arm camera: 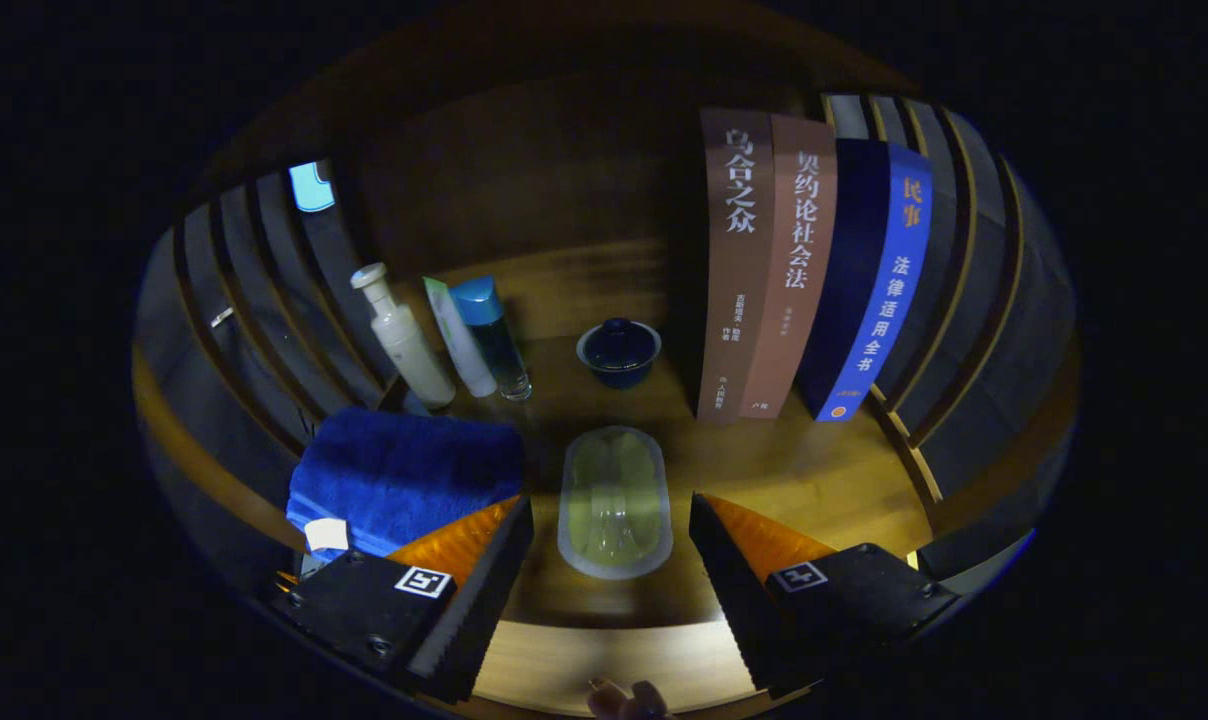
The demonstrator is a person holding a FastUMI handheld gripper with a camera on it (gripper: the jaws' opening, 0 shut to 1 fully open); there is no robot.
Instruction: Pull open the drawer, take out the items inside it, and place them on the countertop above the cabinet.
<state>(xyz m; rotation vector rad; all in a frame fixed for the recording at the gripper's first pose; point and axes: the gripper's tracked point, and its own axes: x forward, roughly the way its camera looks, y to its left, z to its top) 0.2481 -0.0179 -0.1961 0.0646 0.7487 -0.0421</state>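
Three books stand on the counter with titles down their spines. The brown book (736,270) reads 乌合之众. The reddish book (797,270) beside it reads 契约论 and 社会法. The blue book (889,290) reads 民事 above 法律适用全书. Their smaller print is too small to read. The gripper (612,505), jaws apart, carries two square black-and-white markers.

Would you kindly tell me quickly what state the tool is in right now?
Tool: open, holding nothing; the oval translucent soap dish lies on the wooden countertop between its fingers, untouched.

Gripper (612,530) level, its fingers spread wide, holding nothing
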